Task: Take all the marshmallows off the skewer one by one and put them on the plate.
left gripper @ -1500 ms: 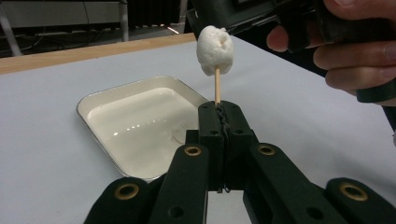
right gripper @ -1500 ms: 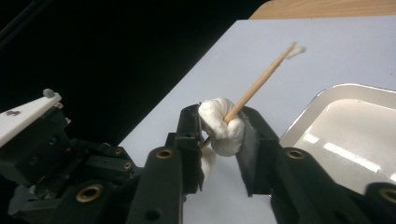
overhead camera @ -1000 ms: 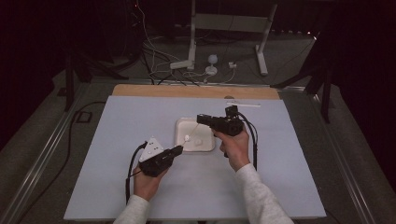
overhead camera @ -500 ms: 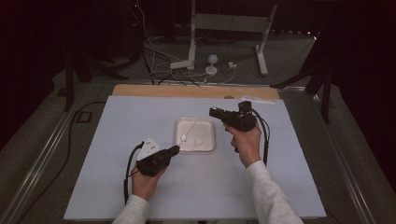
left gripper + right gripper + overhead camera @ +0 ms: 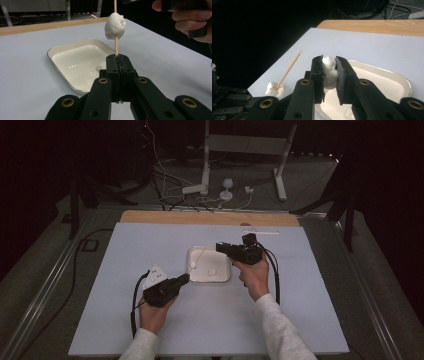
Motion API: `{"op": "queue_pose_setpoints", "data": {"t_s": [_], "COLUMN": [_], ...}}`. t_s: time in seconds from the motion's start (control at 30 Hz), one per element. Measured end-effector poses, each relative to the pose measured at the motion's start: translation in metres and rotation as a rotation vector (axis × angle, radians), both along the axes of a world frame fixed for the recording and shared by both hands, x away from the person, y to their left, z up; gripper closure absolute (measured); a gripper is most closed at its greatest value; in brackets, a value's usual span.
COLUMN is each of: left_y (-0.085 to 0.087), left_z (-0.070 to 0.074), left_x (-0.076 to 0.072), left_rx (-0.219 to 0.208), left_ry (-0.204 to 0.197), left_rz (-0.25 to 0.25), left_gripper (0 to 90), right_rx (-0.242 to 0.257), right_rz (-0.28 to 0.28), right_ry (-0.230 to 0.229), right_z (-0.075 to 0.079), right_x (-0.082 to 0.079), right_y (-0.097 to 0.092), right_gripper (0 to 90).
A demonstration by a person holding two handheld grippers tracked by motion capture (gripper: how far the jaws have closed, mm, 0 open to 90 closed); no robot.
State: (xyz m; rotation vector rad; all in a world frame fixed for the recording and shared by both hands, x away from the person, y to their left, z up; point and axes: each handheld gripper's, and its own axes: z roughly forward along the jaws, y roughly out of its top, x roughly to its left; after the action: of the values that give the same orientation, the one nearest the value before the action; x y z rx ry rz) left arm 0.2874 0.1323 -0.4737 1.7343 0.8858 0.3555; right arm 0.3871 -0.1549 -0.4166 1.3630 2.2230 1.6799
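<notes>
The left tongs (image 5: 117, 58) are clamping fully shut on the bottom end of a thin wooden skewer (image 5: 115, 44), holding it upright with a white marshmallow (image 5: 115, 26) speared partway up it, above the near edge of a white tray (image 5: 75, 65) that is sitting on the pale blue desk (image 5: 150, 240). The right tongs (image 5: 329, 71) are squeezing a second marshmallow (image 5: 329, 71) between their pads (the jaws are standing only as far apart as the soft lump allows), over the tray's corner. In the high view the right tongs (image 5: 220, 246) are hovering at the tray's far right corner, and another marshmallow piece (image 5: 212, 271) is lying inside the tray.
</notes>
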Motion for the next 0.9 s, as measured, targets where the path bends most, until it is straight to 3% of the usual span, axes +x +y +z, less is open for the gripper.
{"op": "queue_pose_setpoints", "data": {"t_s": [0.63, 0.9], "left_y": [0.005, 0.006], "left_z": [0.001, 0.001], "left_x": [0.002, 0.002], "left_rx": [-0.040, -0.045], "left_ry": [0.011, 0.014], "left_rz": [0.012, 0.015], "left_gripper": [89.9, 89.8], "right_rx": [-0.084, -0.158], "right_rz": [-0.024, -0.043], "right_ry": [0.030, 0.054], "right_z": [-0.020, -0.032], "right_x": [0.008, 0.015], "right_y": [0.005, 0.006], "right_gripper": [76.2, 75.2]}}
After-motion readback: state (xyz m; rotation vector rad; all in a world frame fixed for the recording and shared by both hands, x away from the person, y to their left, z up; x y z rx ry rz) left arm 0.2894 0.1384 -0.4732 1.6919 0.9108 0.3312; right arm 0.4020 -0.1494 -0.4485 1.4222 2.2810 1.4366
